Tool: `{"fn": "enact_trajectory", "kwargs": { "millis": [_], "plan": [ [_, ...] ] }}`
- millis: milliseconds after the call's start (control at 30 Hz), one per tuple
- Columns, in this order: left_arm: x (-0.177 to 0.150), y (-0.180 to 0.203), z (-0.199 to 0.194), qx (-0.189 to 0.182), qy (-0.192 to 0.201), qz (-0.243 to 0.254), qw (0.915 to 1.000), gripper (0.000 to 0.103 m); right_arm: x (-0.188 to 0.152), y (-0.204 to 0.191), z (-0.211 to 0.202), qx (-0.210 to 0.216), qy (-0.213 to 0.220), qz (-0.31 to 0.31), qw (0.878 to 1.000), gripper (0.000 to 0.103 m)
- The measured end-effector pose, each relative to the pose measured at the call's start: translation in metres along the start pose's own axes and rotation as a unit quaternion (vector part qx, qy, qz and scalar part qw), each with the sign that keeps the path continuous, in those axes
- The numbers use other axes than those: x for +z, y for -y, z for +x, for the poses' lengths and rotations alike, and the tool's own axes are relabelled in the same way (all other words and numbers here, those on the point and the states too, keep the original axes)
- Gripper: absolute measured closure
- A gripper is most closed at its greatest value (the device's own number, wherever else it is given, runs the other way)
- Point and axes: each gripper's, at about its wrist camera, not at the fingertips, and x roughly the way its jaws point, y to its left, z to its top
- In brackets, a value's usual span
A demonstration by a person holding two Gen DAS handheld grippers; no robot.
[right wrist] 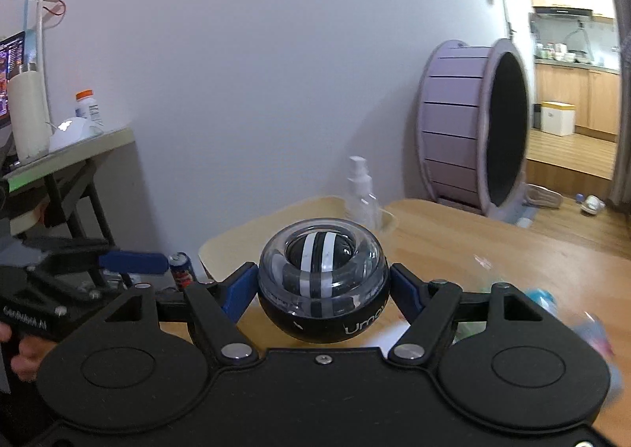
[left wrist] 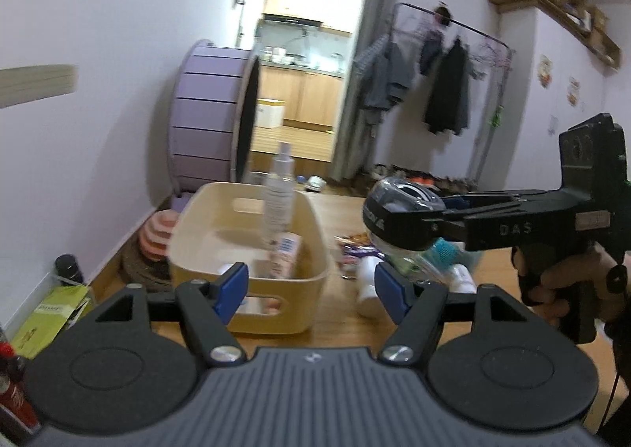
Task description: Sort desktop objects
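While the beige plastic bin (left wrist: pixel 252 249) at 11 o'clock already holds a clear spray bottle (left wrist: pixel 278 190) and small boxes, right claw (right wrist: pixel 323 285) grips the clear-domed black gyro ball (right wrist: pixel 323 289) above the wooden surface (right wrist: pixel 493 249), left claw (left wrist: pixel 311 285) wide and empty, clutter (left wrist: pixel 394 269) at 1 o'clock unsorted.

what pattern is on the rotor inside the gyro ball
Black and white stripes, under a clear dome on a black base: gyro ball, best seen in the right wrist view.

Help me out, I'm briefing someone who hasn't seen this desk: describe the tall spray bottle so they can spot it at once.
Start at the wooden table and find the cream-yellow storage bin on it. The spray bottle stands inside that bin, leaning slightly. It is the only tall, clear, white-capped thing there, rising well above the rim, while the pink-and-white box beside it sits lower.
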Motion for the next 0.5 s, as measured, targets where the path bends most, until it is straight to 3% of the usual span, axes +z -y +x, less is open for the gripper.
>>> {"fn": "enact_trajectory", "kwargs": {
  "millis": [200, 500],
  "plan": [
    [0.001, -0.014, 0.001, 0.053, 0.001, 0.002, 0.9986, 0.033, 0.020, -0.006, 0.050, 0.032, -0.019, -0.016, 0.999, 0.033],
    [0.008, -0.032, -0.003, 0.068, 0.003, -0.020, 0.9975, 0.033, 0.029, -0.016, 0.123, 0.058, -0.087, -0.031, 0.994, 0.033]
  ]
}}
